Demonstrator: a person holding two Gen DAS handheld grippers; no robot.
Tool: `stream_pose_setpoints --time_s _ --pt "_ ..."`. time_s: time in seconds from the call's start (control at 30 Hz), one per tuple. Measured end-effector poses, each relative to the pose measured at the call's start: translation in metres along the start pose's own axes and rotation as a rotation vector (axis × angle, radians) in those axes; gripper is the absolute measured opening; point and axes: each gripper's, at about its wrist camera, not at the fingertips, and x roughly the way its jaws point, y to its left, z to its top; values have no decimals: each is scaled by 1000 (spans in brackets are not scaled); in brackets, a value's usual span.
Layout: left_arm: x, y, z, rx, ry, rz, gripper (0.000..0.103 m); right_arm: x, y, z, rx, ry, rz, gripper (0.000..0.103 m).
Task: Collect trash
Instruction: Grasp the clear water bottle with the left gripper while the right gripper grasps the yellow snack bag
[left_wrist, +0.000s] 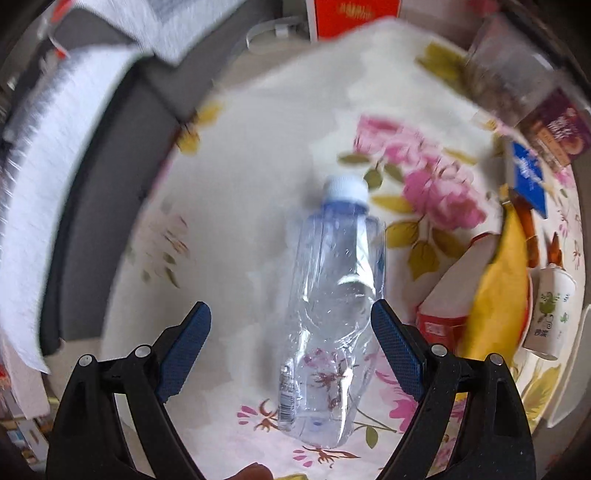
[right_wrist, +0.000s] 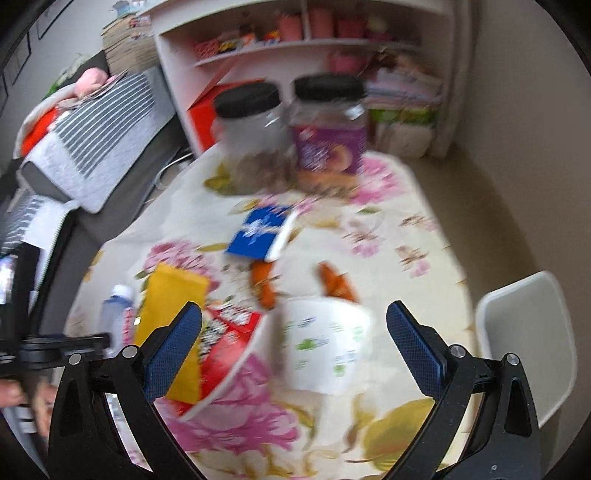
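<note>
Left tool (left_wrist: 291, 325) hung spread over the crumpled bottle (left_wrist: 332, 314); light, slippery, probably empty, best pinched mid-body; right tool (right_wrist: 294, 326) gaped too

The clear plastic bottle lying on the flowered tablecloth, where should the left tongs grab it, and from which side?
Grip the plastic bottle across its crumpled middle, coming straight down from above. It lies flat on the tablecloth, white cap pointing away, and the open left tongs already straddle its width, so closing should pinch the soft sides.
</note>
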Motion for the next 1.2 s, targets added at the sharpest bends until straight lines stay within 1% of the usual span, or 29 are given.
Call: stream_pose_setpoints --time_s 0.07,0.17,0.2,0.23,0.27,0.33,0.43,0.53,0.67,0.73,0.8,0.83,0.9,0.93,0.97,1.0,1.07,1.13,1.2 --pt "11 -2 0 8 40 -34 86 9 6 1 11 34 52 96" --pt "21 -8 -1 38 69 -72 86 23 20 1 12 75 128 96" --pt "22 -8 -1 42 72 -85 80 26 24 1 9 83 145 96" --pt "24 -8 -3 49 83 -119 63 29 30 0 -1 94 163 96" --pt "25 -7 -4 51 98 -144 55 32 37 0 -17 104 173 96" --pt "25 -2 -8 45 111 -174 50 39 50 -3 -54 118 172 96" --pt "17 14 -13 31 72 -151 49 48 64 -7 -89 149 186 96" --pt "0 34 -15 -7 18 -159 49 57 77 -9 -118 175 196 96" --pt "-28 57 -25 -28 -92 -108 50 70 93 -18 -167 205 172 96" --pt "-36 63 -30 -33 -120 -118 50 76 97 -23 -180 220 166 95" --pt "-43 67 -30 -27 -139 -122 50 78 99 -26 -188 213 152 88" --pt "-47 66 -33 -23 -158 -119 50 77 101 -27 -204 190 139 84" --pt "-52 64 -31 -11 -179 -112 50 73 102 -26 -212 165 156 70" --pt "-54 64 -30 -4 -190 -114 50 69 103 -25 -220 153 171 58" --pt "-56 63 -30 1 -206 -112 50 66 105 -24 -226 145 178 50" --pt "-58 61 -30 5 -217 -110 50 63 105 -23 -228 135 184 46" --pt "-60 57 -25 7 -245 -111 50 61 104 -22 -220 129 195 35" --pt "-65 52 -22 1 -277 -122 50 58 101 -19 -198 126 210 31" --pt "-71 51 -22 -7 -308 -137 50 57 97 -17 -173 122 221 30"
